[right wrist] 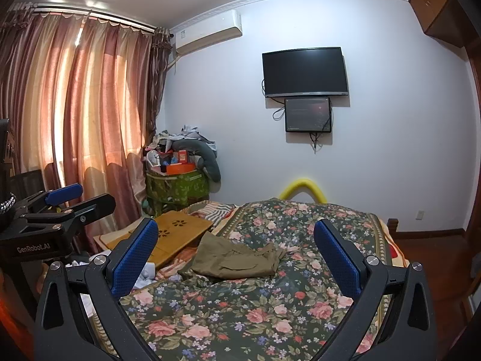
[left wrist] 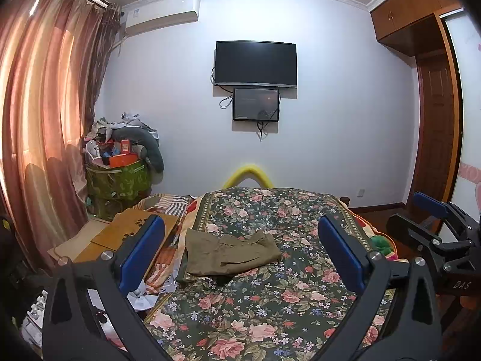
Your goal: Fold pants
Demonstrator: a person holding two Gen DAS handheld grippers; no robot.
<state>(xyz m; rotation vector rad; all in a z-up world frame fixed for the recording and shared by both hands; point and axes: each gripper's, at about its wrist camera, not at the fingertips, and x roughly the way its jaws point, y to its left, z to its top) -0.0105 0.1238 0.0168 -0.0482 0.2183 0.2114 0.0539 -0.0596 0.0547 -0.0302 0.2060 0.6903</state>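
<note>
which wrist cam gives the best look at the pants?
Left wrist. The pants sit near frame centre between the open fingers, seen more from above, so the whole folded outline shows on the floral bedspread. The right wrist view shows the pants whole too, but at a shallower, more slanted angle.

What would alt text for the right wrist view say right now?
Olive-green pants lie bunched on a floral bedspread, untouched, ahead of the open, empty right hand-held gripper. The left hand-held gripper hovers at left, near a wooden lap desk; a wall-mounted TV hangs behind.
</note>
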